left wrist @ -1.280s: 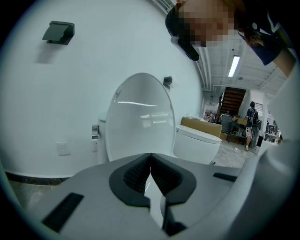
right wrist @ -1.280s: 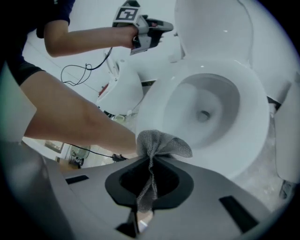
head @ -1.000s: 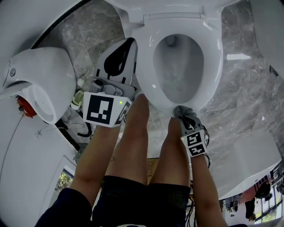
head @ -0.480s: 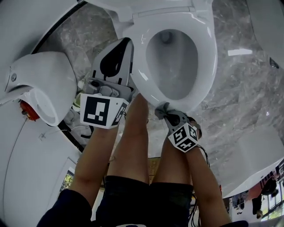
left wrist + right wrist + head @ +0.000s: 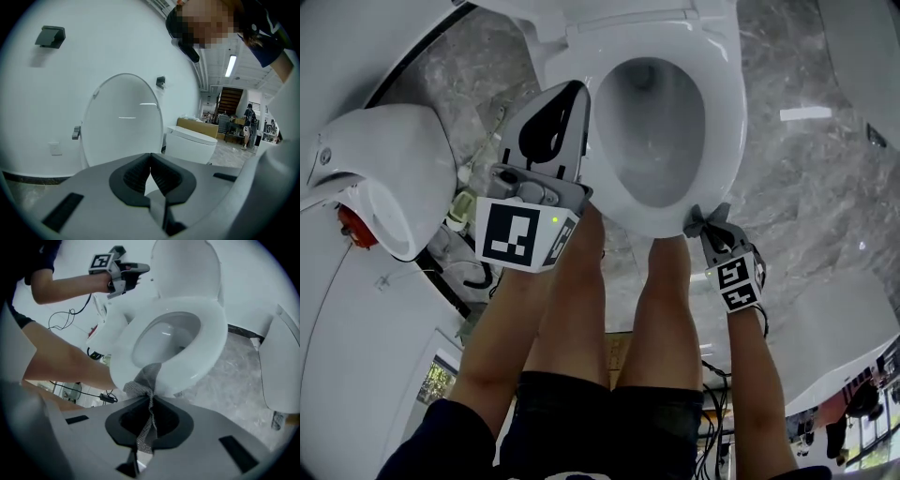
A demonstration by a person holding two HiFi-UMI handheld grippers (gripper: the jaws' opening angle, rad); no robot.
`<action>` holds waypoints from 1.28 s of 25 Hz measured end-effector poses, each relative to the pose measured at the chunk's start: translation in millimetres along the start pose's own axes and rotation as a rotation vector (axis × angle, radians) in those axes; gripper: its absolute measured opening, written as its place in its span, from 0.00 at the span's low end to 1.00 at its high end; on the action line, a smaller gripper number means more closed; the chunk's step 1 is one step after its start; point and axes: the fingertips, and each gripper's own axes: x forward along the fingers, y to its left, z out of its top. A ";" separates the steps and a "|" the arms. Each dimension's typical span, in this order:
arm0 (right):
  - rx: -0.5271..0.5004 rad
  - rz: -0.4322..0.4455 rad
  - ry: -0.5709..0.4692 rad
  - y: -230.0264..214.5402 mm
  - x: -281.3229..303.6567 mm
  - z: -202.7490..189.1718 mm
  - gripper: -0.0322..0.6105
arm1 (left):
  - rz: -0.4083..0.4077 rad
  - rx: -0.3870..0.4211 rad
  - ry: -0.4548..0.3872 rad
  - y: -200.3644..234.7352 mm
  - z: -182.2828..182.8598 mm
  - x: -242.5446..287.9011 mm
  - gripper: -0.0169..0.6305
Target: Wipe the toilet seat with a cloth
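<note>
The white toilet seat lies down around the bowl, and its lid stands raised against the wall. My right gripper is shut on a grey mesh cloth, which it presses against the seat's front right rim. In the right gripper view the cloth runs from the shut right gripper up onto the seat. My left gripper hovers beside the seat's left side, apart from it, shut on nothing. In its own view the left gripper points at the lid.
A second white toilet stands at the left, with cables on the floor beside it. The person's bare legs stand right before the bowl. Grey marble floor surrounds it. Another white fixture stands at the right.
The right gripper swept the cloth left along the seat's front rim, then back right to the front right edge. The left gripper stayed beside the seat.
</note>
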 end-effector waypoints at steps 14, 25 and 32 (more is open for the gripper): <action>-0.244 0.116 -0.053 41.4 23.8 54.9 0.11 | 0.071 0.006 -0.009 -20.3 4.3 -10.4 0.06; -0.176 -0.050 -0.141 -46.7 3.7 86.6 0.11 | 0.144 -0.026 -0.019 -28.6 -2.9 -22.5 0.06; -0.193 0.169 -0.013 51.4 28.9 58.8 0.11 | 0.179 -0.066 -0.053 -31.0 3.5 -31.7 0.06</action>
